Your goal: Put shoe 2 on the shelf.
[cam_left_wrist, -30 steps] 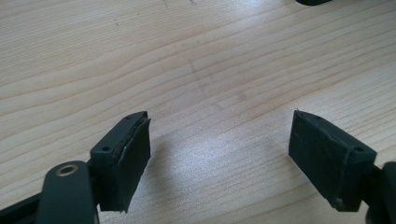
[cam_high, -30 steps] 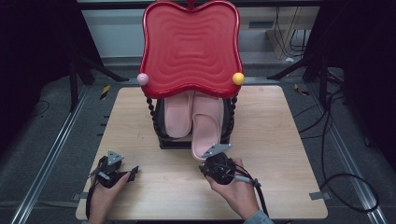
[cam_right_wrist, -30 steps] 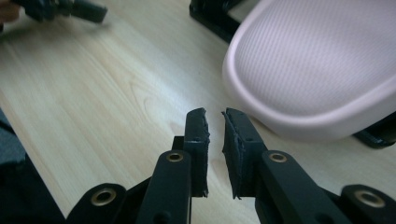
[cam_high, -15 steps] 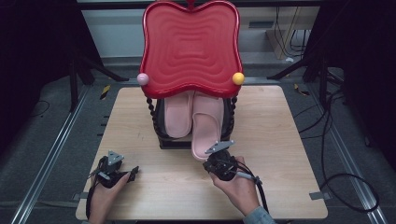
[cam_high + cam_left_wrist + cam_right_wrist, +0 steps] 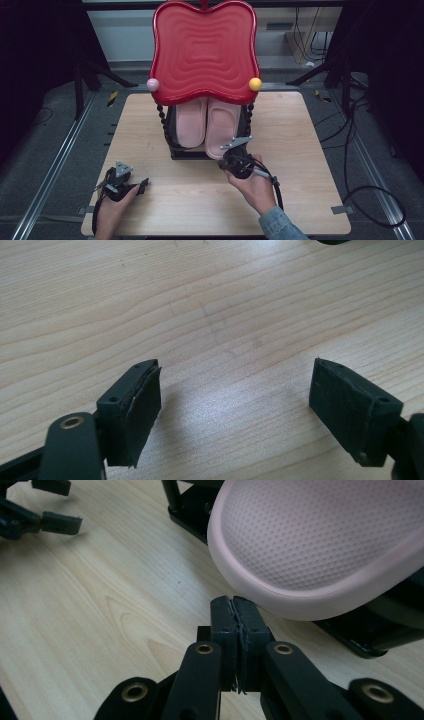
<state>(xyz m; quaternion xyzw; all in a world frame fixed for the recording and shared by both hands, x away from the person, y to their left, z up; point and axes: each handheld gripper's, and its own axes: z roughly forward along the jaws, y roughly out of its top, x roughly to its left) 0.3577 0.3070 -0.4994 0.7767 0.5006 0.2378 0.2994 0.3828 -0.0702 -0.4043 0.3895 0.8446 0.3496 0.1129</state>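
No legible text, label, brand, number or sign anywhere. Checked: glossy red wavy-edged plastic panel (image 5: 204,50), pale pink perforated rubber slippers (image 5: 223,125), light wooden tabletop (image 5: 300,150), black gripper pads (image 5: 142,407). Yellow-black striped tape patch (image 5: 113,98) on floor at 10 o'clock from table: pattern, no lettering.

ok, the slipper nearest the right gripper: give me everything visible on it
The right slipper is pale pink, foam-like as it looks, its surface dotted with fine dimples and edged by a smooth rounded rim. It lies lengthwise on the black rack under the red tray, side by side with the other slipper. Its rounded end overhangs the rack's front edge above the table. The right gripper, jaws shut and empty, sits just below that end; contact can't be told.
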